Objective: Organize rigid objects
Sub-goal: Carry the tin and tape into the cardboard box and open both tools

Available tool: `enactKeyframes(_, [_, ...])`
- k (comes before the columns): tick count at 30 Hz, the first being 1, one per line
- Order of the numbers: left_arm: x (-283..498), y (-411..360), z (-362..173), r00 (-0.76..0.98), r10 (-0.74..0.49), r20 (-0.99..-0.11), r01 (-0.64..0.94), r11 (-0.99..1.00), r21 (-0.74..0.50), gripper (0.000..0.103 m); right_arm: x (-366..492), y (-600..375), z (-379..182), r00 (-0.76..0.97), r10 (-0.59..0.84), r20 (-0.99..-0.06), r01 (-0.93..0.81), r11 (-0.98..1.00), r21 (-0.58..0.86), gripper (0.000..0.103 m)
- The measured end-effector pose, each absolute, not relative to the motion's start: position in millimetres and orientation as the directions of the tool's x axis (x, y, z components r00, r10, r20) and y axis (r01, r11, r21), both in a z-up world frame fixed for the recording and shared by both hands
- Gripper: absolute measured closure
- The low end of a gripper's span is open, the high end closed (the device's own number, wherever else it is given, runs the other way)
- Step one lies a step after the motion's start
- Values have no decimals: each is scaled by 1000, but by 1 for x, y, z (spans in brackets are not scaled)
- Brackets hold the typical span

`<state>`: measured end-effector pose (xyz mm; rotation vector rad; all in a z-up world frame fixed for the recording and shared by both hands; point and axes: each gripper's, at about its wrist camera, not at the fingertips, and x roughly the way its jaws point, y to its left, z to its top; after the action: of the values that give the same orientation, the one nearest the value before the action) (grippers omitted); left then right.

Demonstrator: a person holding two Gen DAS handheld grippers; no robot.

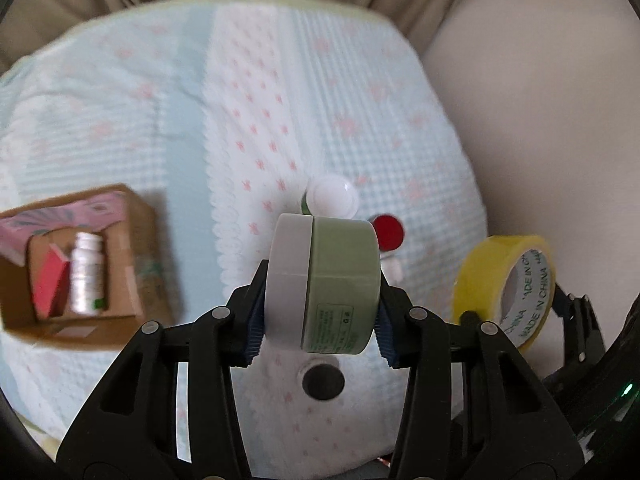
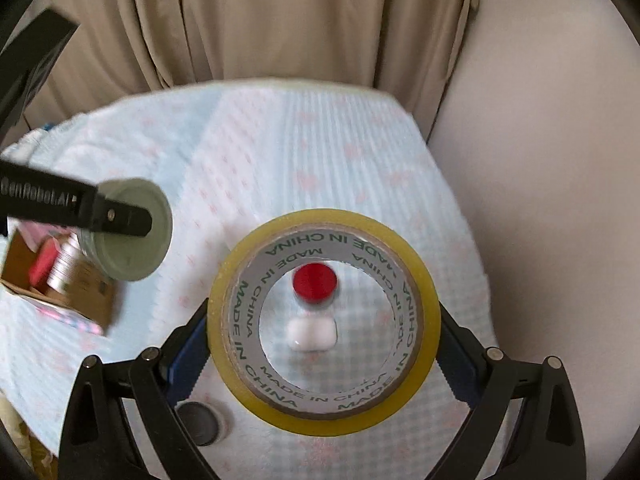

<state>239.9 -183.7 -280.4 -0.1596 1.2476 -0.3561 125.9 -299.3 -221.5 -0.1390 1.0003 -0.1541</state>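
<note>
Green and white, that's the jar (image 1: 324, 284) up front, lying on its side and clamped across lid and base by the left tongs (image 1: 318, 320), blue pads pressed to both ends. It's held above the table (image 1: 360, 80), which wears a pale blue cloth with pink flowers.

Over on the right, the right tongs (image 2: 324, 344) grip a yellow tape roll (image 2: 323, 322), one pad on each outer side, the roll facing the right wrist camera so you look straight through its core. The "MADE IN CHINA" print runs round the inner ring. From the left wrist view the same roll (image 1: 505, 288) sits off to the right, level with the jar.

Down on the cloth, seen through the roll: a red cap (image 2: 314, 282) and, nearer, a small white case (image 2: 313, 333), close together. From the left wrist view, a white-capped bottle (image 1: 331, 196) stands just beyond the jar, beside the red cap (image 1: 387, 230). A dark round lid (image 1: 323, 381) lies near, below the jar.

Far left, an open cardboard box (image 1: 136, 240) already holds a white bottle (image 1: 86, 276) and a red packet (image 1: 50, 284), side by side. The right wrist view shows the jar (image 2: 132, 236) hanging beside that box (image 2: 94, 292), just to its right.

Beige curtains (image 2: 280, 20) hang behind the table.
</note>
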Motion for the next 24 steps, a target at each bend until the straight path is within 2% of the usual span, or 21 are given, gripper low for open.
enactKeyframes(5, [211, -138, -225, 376, -339, -862, 116, 941, -319, 62, 119, -270, -154, 578, -145, -803, 5, 985, -174, 6])
enactKeyframes(11, [184, -74, -192, 441, -287, -851, 44, 953, -299, 62, 113, -233, -100, 613, -43, -789, -55, 994, -97, 6])
enactKeyframes(17, [158, 6, -179, 463, -266, -845, 3, 954, -298, 62, 111, -181, -73, 625, 59, -778, -98, 995, -3, 6])
enactKeyframes(24, [156, 96, -186, 461, -287, -840, 16, 949, -316, 62, 110, -105, -64, 619, 96, -780, -93, 994, 49, 6])
